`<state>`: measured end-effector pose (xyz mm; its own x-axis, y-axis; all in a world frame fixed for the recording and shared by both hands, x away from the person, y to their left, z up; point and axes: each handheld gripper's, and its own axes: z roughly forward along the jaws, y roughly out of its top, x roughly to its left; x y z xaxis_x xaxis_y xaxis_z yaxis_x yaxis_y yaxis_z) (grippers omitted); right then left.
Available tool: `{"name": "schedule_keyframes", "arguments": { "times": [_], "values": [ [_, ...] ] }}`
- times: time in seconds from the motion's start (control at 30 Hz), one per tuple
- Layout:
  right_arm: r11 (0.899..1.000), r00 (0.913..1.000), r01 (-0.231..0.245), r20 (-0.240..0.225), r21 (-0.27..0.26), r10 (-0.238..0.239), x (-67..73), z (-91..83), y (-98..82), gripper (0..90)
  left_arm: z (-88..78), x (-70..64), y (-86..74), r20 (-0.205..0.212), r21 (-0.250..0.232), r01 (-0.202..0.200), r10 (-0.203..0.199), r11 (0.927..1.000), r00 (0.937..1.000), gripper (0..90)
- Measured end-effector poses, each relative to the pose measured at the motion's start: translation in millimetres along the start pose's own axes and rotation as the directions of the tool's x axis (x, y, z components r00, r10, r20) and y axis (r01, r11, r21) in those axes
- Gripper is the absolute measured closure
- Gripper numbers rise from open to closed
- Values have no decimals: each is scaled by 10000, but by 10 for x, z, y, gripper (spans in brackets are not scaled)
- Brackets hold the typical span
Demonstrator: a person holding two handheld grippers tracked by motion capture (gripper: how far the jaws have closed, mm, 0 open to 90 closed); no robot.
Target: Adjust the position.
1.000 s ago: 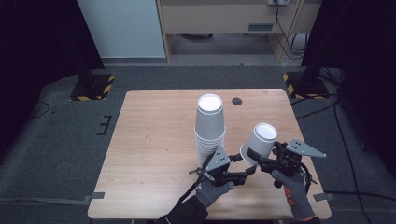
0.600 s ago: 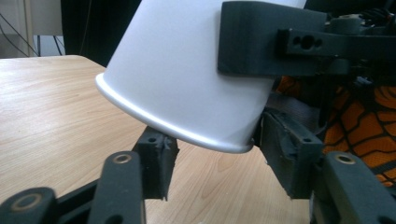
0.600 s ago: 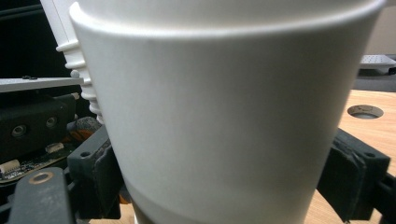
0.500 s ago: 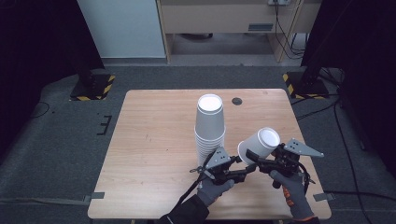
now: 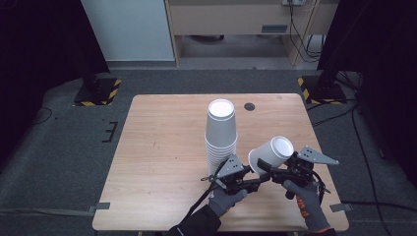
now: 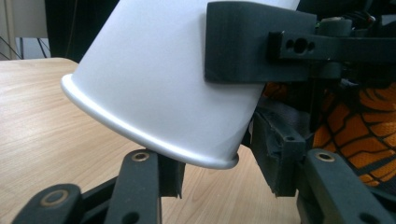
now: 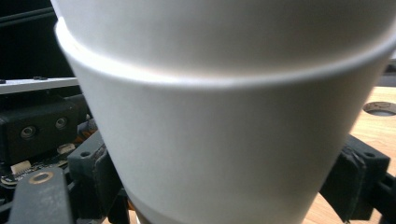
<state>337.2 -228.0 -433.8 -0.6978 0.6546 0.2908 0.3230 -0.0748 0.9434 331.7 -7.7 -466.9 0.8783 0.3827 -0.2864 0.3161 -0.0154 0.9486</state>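
Observation:
A single white paper cup hangs tilted above the table's front right, base up and to the right, rim down and to the left. My right gripper is shut on its wall; both pads press the cup in the right gripper view. My left gripper points right at the rim. Its jaws have just been closing, and the lower rim lies between them. The pads show no clear press on it. A tall stack of white cups stands upside down mid-table.
The wooden table has a small round dark hole near its far edge. Cables trail from both grippers off the front edge. Dark floor and stands with yellow-black striped bases surround the table.
The left gripper's jaws have narrowed around the cup's rim. The held cup has tipped slightly lower toward the left. Both hands stay where they were.

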Motion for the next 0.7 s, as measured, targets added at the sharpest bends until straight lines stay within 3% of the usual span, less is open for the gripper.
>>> {"name": "schedule_keyframes", "arguments": {
  "times": [0.33,0.7],
  "values": [
    [9997,9995,-256,-196,-45,255,-19,-1,4,139,1,1,-14,321,9,86,-87,10000,9994,679],
    [9997,9994,-232,-267,-31,231,-23,-4,14,129,0,0,-18,529,84,3,-8,10000,9986,776]
  ]
}}
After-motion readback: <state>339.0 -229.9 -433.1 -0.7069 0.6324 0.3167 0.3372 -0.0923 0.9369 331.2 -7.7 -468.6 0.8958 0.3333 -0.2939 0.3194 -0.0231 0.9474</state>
